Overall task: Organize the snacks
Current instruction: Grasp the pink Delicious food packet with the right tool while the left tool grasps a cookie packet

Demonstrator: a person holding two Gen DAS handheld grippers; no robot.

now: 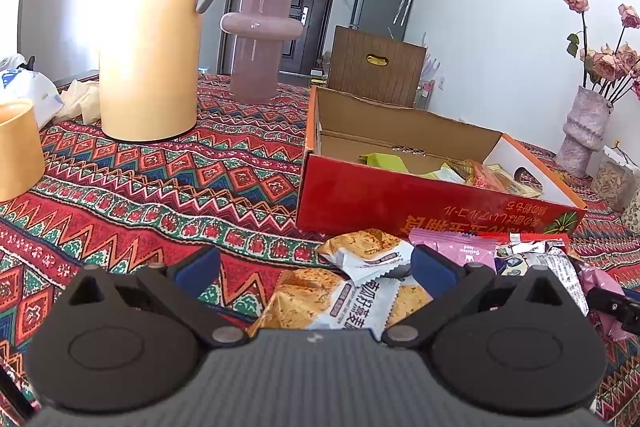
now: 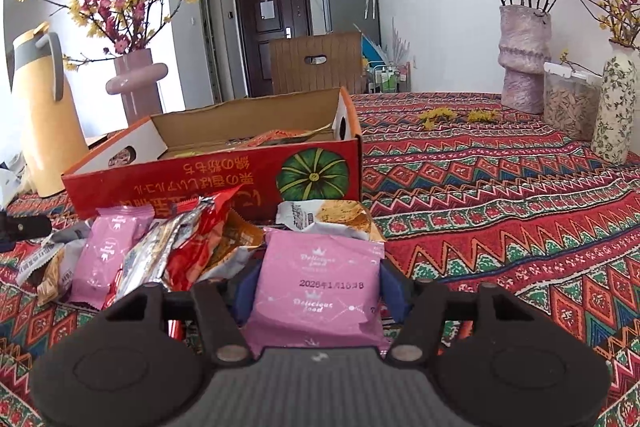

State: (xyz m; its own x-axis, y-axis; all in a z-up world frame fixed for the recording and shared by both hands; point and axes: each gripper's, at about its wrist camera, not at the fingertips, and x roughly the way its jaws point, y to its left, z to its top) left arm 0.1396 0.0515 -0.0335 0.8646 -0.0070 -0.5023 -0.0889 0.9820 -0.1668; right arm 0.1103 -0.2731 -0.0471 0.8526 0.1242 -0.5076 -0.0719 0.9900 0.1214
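Note:
A red cardboard box (image 1: 400,195) with an open top stands on the patterned cloth and holds several snack packets; it also shows in the right wrist view (image 2: 224,179). A pile of snack packets lies in front of it. My left gripper (image 1: 316,267) is open, its fingers on either side of a cracker packet (image 1: 340,303) on the cloth. My right gripper (image 2: 320,291) is shut on a pink snack packet (image 2: 320,291) in front of the pile. Another pink packet (image 2: 108,251) and a red packet (image 2: 196,243) lie to its left.
A yellow thermos jug (image 1: 148,35), a pink vase (image 1: 260,43) and a yellow cup (image 1: 16,151) stand at the left. At the right stand a rough pink vase (image 2: 524,63), a jar of seeds (image 2: 568,107) and a floral bottle vase (image 2: 616,107). A wooden chair back (image 1: 376,67) is behind the box.

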